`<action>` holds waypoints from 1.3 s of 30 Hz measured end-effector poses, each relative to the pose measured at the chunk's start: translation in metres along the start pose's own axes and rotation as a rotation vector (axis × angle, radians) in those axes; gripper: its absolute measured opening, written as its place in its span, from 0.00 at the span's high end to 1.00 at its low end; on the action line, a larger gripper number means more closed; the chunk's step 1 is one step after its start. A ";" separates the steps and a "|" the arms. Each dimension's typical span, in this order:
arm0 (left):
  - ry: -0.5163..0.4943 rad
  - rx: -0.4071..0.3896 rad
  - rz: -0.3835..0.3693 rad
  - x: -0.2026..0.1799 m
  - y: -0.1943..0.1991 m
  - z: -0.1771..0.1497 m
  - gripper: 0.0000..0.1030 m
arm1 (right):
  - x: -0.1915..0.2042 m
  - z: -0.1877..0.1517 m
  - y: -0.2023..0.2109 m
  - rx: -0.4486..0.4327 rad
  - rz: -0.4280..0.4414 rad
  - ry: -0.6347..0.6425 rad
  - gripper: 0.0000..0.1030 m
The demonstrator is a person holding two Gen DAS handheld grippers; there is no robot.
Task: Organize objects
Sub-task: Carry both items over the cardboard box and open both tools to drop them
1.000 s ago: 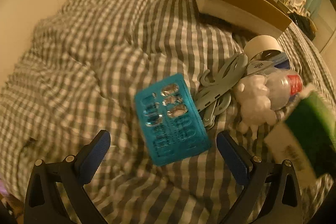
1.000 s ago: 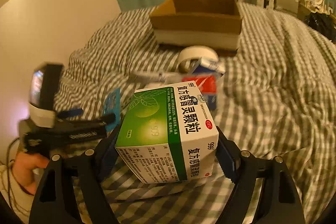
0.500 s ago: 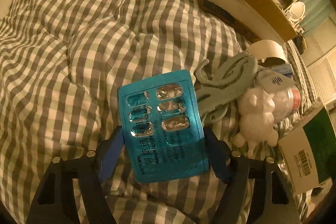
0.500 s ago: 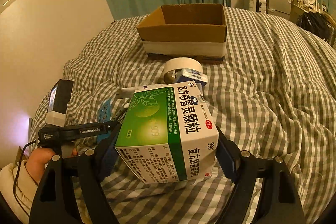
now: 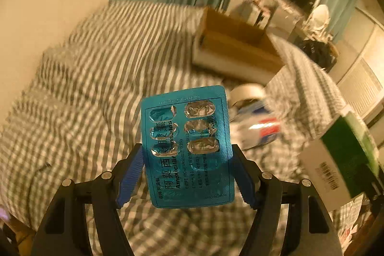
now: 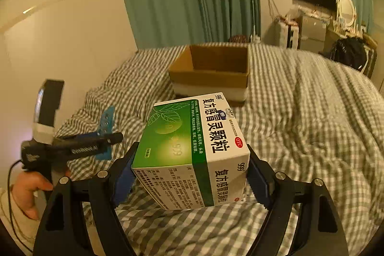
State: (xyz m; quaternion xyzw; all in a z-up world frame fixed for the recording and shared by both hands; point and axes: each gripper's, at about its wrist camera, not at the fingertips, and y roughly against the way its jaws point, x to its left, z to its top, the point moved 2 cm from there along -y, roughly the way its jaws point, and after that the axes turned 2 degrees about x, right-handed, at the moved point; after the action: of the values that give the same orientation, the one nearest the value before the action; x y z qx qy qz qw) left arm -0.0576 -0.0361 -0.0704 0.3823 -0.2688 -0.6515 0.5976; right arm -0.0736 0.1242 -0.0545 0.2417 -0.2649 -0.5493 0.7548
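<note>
Left wrist view. The left gripper has its fingers closed on a blue blister pack, pinched by its two long edges near the lower half. The pack stands upright, clear of the checked bed. Several pockets look crushed or emptied. Judgement: very light, thin and flexible; an edge pinch can bow it or let it pivot, so the squeeze should stay gentle and low on the card. The foil is slippery and dents easily. An open cardboard box lies at 1 o'clock on the bed, well apart. A roll of tape and blurred packets sit at 3 o'clock of the pack.

Right wrist view. The right gripper has its fingers clamped on a green and white medicine carton, gripped across its side walls and carried above the bed. Judgement: light, hollow paperboard; stiff at the corners, crushable mid-panel, so a hold near the edges is safer. The cardboard box sits at 12 o'clock behind the carton, apart from it. At 9 o'clock, the left gripper shows side-on with the pack in it, and a hand holds its handle.
</note>
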 end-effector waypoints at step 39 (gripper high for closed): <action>-0.188 -0.198 -0.015 -0.102 -0.140 0.233 0.30 | -0.118 0.204 -0.190 -0.094 0.018 -0.178 0.22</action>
State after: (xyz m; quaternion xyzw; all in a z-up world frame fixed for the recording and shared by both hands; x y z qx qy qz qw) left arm -0.3292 0.0592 -0.0340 0.2608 -0.2549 -0.7123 0.5997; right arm -0.3726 0.1685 -0.0434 0.1538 -0.3070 -0.5735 0.7437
